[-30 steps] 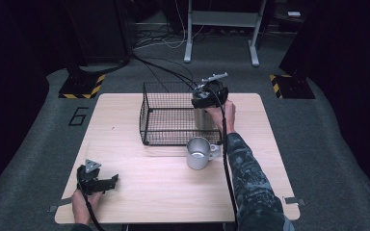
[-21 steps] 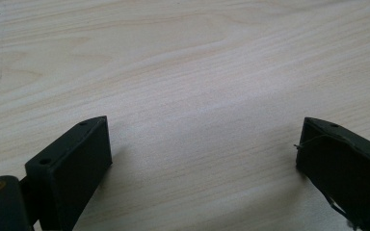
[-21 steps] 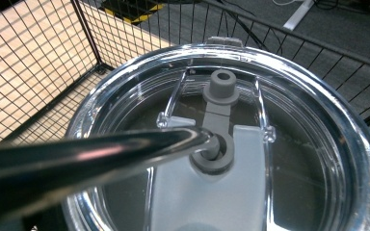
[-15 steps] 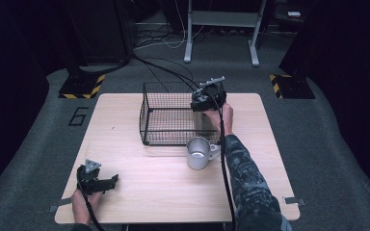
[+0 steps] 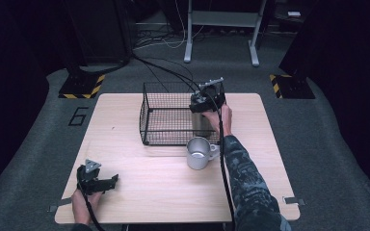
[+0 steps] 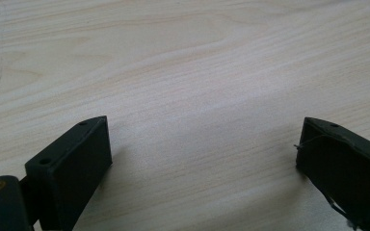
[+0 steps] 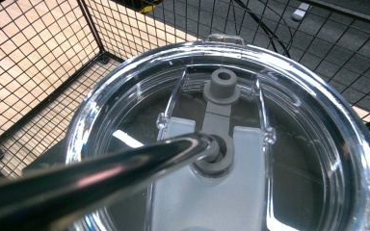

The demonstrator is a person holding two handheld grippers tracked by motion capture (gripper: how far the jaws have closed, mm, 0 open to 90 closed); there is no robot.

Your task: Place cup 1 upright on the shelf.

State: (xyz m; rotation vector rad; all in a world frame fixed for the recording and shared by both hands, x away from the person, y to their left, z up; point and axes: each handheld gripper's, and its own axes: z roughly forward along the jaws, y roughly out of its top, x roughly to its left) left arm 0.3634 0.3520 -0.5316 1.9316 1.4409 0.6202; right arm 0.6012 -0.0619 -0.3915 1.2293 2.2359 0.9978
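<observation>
We note a steel handled mug just outside the black wire basket, mid-desk. Inside its right corner stands a steel tumbler, clear lid, metal straw; right gripper above, fingers' state unclear. Left gripper near front-left corner, fingers apart.

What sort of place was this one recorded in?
Probably a lab or studio rigged for recording, not a home: a lone wooden table on grey carpet, hazard-striped black bases beside it, cables across the floor, and a metal stand behind, with dark surroundings.
</observation>
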